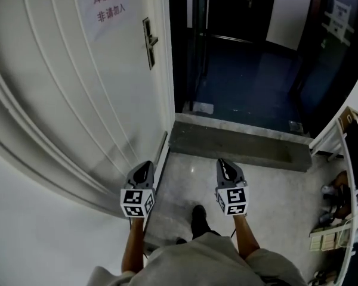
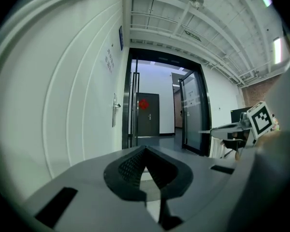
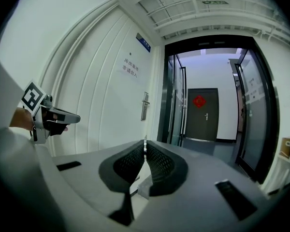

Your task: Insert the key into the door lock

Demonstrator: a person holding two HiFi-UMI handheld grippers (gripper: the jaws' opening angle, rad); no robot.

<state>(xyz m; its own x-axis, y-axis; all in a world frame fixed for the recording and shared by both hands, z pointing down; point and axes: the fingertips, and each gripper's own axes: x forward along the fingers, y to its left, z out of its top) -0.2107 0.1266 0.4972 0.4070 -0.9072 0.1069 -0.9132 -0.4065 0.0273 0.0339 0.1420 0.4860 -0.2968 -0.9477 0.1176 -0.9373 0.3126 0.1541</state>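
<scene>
The white door (image 1: 65, 82) fills the left of the head view, and its metal lock plate with handle (image 1: 149, 42) sits near the door's right edge. The same handle (image 2: 115, 109) shows far ahead in the left gripper view, and as the handle (image 3: 144, 105) in the right gripper view. My left gripper (image 1: 144, 167) is held level beside the door, its jaws meeting at the tip with nothing between them. My right gripper (image 1: 224, 162) is shut, with a thin silvery key (image 3: 145, 141) sticking out at its tip. Both are well short of the lock.
A paper sign (image 1: 107, 8) with red characters hangs on the door. To the door's right an open doorway leads over a grey threshold (image 1: 238, 143) into a dark corridor with glass doors (image 3: 176, 105). Cluttered shelves (image 1: 340, 219) stand at the right. My shoe (image 1: 198, 216) is on the floor.
</scene>
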